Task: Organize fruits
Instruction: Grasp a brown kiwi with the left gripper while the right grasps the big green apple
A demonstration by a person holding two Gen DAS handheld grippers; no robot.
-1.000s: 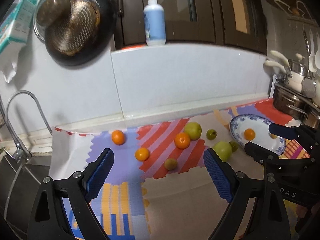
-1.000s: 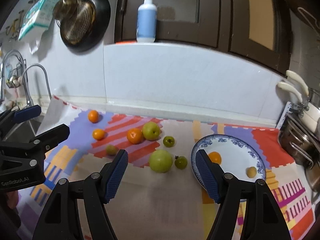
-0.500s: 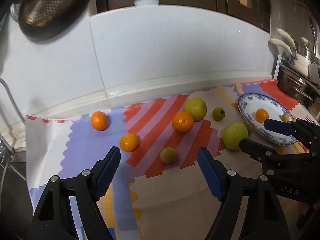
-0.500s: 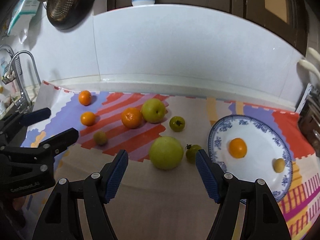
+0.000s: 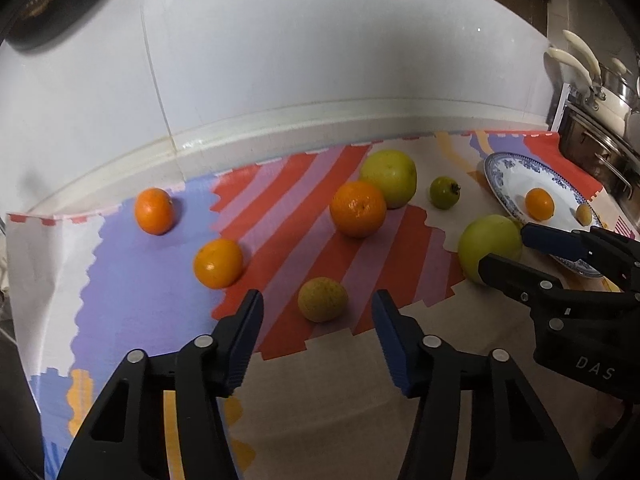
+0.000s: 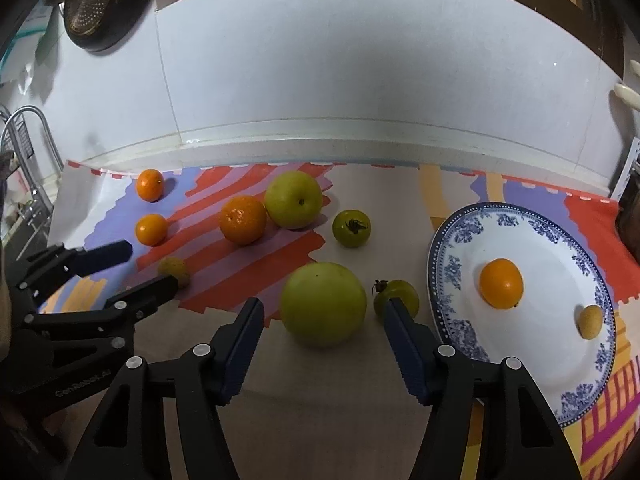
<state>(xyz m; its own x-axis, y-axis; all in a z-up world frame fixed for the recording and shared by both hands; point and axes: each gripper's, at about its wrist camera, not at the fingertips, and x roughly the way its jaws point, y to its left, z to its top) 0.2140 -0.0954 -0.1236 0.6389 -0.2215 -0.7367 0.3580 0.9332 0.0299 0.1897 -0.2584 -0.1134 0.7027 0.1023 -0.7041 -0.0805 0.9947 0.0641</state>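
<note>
Fruit lies scattered on a colourful mat (image 5: 152,292). In the left wrist view my left gripper (image 5: 318,300) is open, its jaws closing, with a small yellow-brown fruit (image 5: 322,299) just ahead between the tips, untouched. In the right wrist view my right gripper (image 6: 324,308) is open and closing around a big green apple (image 6: 323,304), with a gap on each side. A blue-and-white plate (image 6: 452,264) at the right holds an orange (image 6: 501,283) and a small yellow fruit (image 6: 591,321). Each gripper also shows in the other view: the left gripper (image 6: 149,264) and the right gripper (image 5: 506,248).
Three oranges (image 5: 357,208), a second green apple (image 6: 293,199) and two green tomatoes (image 6: 352,228) lie further back on the mat. The white tiled wall (image 6: 360,80) closes the back. Steel pots (image 5: 600,152) stand at the right, a faucet (image 6: 24,128) at the left.
Both grippers came down and forward toward the mat and their jaws narrowed. The left now flanks the small yellow-brown fruit, the right the big green apple.
</note>
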